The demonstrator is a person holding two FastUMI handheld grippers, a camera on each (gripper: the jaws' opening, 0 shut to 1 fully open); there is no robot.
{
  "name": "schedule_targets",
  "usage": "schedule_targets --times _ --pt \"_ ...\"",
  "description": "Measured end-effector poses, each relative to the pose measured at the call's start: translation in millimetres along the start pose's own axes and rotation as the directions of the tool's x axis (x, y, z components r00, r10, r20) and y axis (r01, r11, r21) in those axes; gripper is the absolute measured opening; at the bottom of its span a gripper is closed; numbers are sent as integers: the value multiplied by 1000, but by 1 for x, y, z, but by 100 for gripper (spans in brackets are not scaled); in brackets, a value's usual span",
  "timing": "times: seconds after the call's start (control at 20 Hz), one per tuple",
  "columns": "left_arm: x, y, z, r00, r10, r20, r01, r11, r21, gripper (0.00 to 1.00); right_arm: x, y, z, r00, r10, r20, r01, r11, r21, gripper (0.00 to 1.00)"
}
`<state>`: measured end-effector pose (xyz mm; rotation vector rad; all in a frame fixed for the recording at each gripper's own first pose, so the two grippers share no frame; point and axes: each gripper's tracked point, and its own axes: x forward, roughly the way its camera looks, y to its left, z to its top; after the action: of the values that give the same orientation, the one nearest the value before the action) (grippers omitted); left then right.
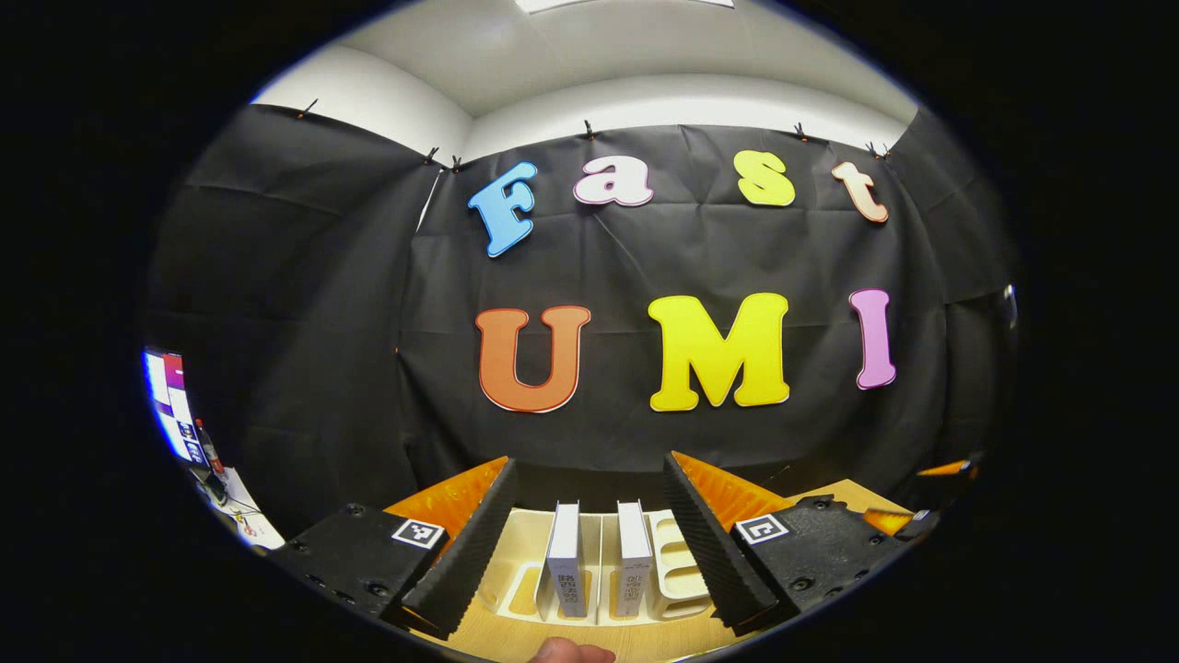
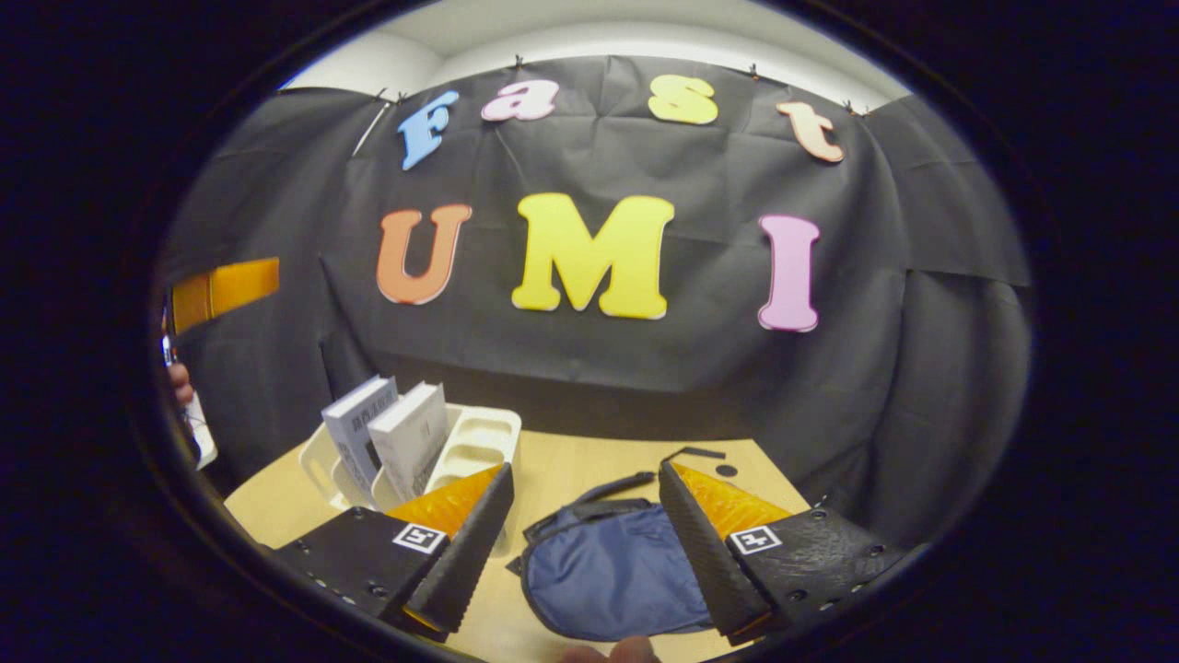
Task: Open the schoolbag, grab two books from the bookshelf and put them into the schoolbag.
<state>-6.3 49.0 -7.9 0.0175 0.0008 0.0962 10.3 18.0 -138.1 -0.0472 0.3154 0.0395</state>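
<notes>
In the left gripper view, the jaws of the left gripper [image 1: 589,534] are held wide apart, and nothing is caught between them. A cream rack [image 1: 677,575] is seen between the two fingers, farther off, on a wooden table [image 1: 516,635]. Two books are stood upright in the rack, side by side, each in its own slot. The left book [image 1: 564,557] and the right book [image 1: 634,555] are kept a little apart. An empty slot of the rack is seen just to the right of them. A fingertip [image 1: 571,652] is seen at the very bottom edge.

In the right gripper view, the jaws of the right gripper [image 2: 585,543] are also held wide apart, with nothing gripped. A blue bag [image 2: 612,575] is laid flat on the table [image 2: 589,465], between the fingers. Its dark strap [image 2: 603,488] is stretched out behind it. Whether the bag is zipped cannot be told. The rack [image 2: 479,442] is seen to the left, near the bag but not touching it. The two books [image 2: 387,433] are leaned in it, tilted to the left. A hand [image 2: 180,382] is seen at the far left edge.
</notes>
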Motion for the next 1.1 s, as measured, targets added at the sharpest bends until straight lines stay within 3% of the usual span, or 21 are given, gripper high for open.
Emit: schedule_targets --times 0.2,0.5,0.85,1.1 --pt "-3 7 -3 1000 13 -13 -13 1000 14 98 26 22 -71 984 45 -175 -51 998 -32 96" --pt "-13 20 -1 999 42 -13 -41 998 48 98 53 51 -165 911 79 -404 -100 994 -32 96" --pt "-25 45 -3 995 99 -28 -98 994 55 98 83 43 -230 841 -45 -539 -30 991 -129 96" --pt "-32 60 -4 991 132 -35 -130 990 60 98 100 40 -246 824 -125 -553 34 985 -171 96"
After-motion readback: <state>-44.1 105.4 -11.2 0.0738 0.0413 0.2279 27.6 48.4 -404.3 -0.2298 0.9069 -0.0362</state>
